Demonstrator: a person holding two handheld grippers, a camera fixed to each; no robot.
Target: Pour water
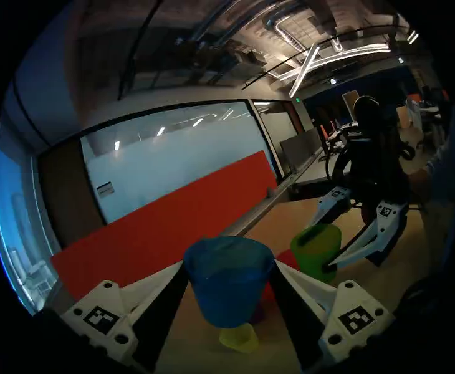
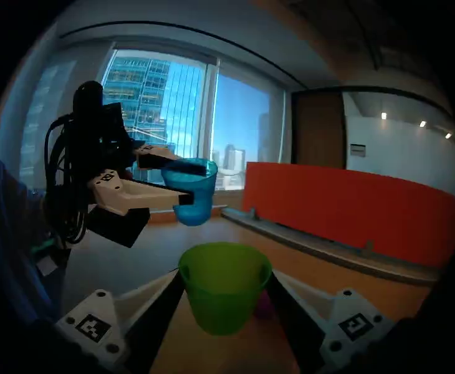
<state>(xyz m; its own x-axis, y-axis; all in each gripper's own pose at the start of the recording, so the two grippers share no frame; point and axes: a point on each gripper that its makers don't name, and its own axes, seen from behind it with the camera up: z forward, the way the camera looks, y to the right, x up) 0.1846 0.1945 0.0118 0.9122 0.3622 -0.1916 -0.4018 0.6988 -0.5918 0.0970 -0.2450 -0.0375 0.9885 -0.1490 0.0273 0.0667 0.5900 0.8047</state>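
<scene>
The left gripper (image 1: 229, 271) is clamped on a blue cup (image 1: 229, 296), with both fingers pressed to its sides and the cup upright above the tan table (image 1: 193, 349). The right gripper (image 2: 225, 274) grips a green cup (image 2: 222, 299) the same way, also upright (the two cups are apart, not touching). Whether either holds water cannot be told. Below the blue cup, on the table, stands a small yellow cup (image 1: 239, 338), with something purple (image 1: 258, 313) just beside it and a red thing (image 1: 285, 257) farther off. A long orange panel (image 2: 352, 206) runs along the table's far side. Tall windows (image 2: 165, 106) lie beyond the left gripper.
</scene>
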